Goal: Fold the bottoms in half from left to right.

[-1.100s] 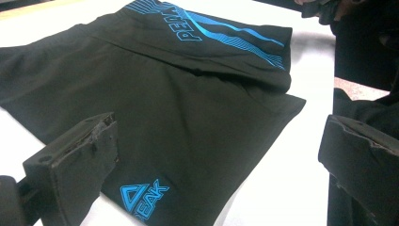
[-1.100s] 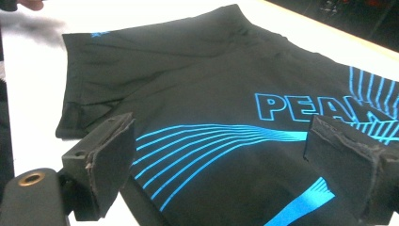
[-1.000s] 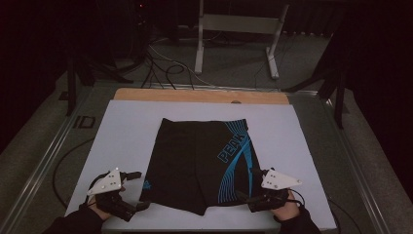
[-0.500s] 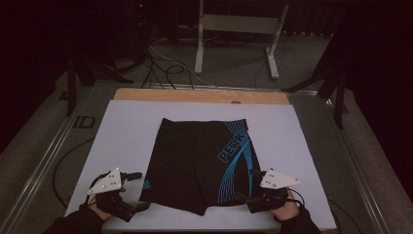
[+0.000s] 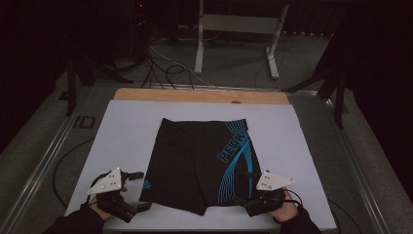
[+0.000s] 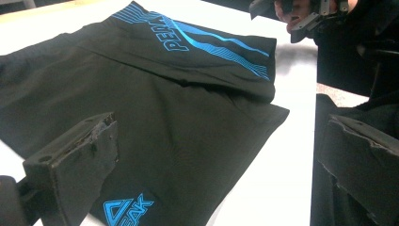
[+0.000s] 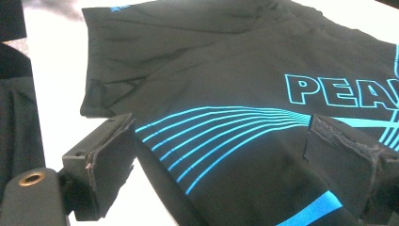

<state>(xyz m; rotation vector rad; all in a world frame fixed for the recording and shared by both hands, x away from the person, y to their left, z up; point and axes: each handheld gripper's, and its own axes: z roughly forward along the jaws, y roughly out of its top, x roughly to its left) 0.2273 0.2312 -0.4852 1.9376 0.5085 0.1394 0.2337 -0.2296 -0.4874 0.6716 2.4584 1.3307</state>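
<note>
Black shorts [image 5: 202,158] with blue stripes and blue "PEAK" lettering lie flat on the white table cover [image 5: 126,136], waistband at the far side. My left gripper [image 5: 139,191] is at the near left hem corner and stands open. In the left gripper view its jaws straddle the hem by a small blue logo [image 6: 127,209] on the shorts [image 6: 188,108]. My right gripper [image 5: 242,187] is at the near right hem, open too. In the right gripper view its jaws stand wide on either side of the striped cloth [image 7: 226,70]. A hand holds each gripper.
A wooden strip [image 5: 199,96] runs along the table's far edge. Beyond it stand a metal frame [image 5: 238,29] and loose cables [image 5: 165,68] on the floor. Metal rails [image 5: 44,165] border the table. The white cover shows bare on both sides of the shorts.
</note>
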